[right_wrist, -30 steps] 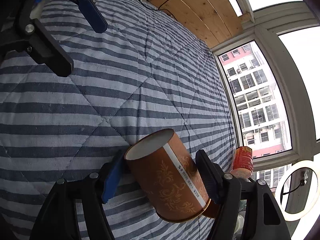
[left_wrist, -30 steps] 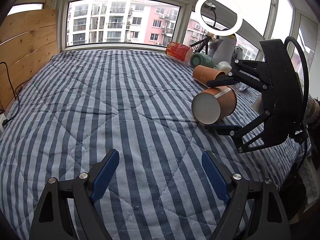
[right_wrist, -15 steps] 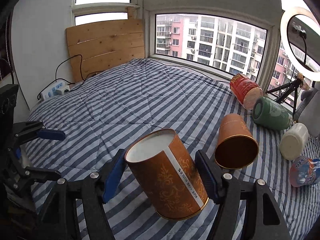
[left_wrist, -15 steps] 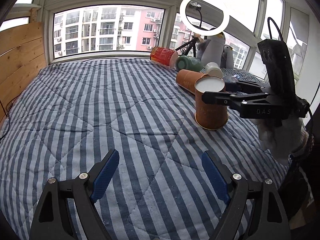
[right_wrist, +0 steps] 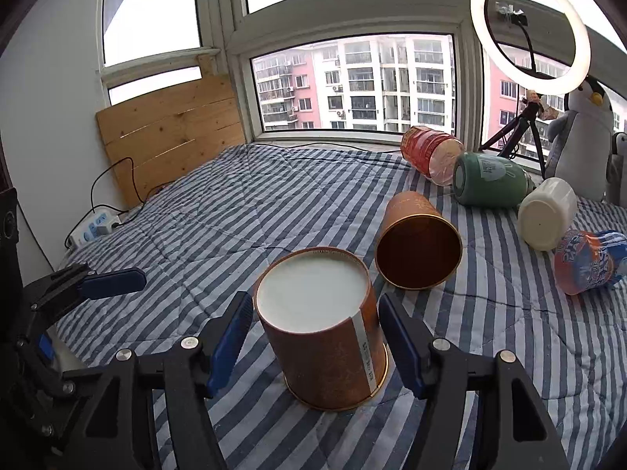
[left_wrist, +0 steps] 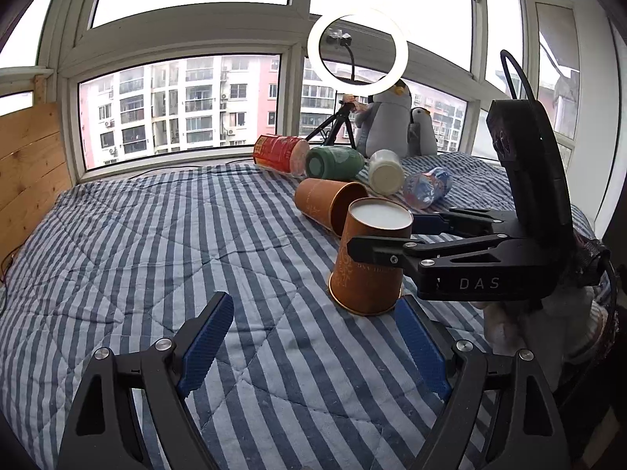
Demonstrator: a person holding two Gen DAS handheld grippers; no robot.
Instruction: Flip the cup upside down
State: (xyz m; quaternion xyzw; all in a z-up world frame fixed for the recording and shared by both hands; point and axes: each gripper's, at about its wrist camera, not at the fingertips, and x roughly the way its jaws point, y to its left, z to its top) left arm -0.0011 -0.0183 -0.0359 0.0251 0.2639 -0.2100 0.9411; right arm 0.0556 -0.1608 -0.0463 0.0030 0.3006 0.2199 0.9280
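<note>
- The letters "DAS" stand in pale print on the black body of the right gripper (left_wrist: 380, 235), seen from the left wrist view.
- The orange-brown paper cup with a white base (right_wrist: 325, 337) carries a white vertical strip of small print, too small to read.
- The dark green jar lying on its side (right_wrist: 491, 180) bears white lettering, not legible.

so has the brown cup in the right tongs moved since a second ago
Yes: the brown cup was tipped sideways above the bedspread; now it stands base-up on it beside the lying cup.
</note>
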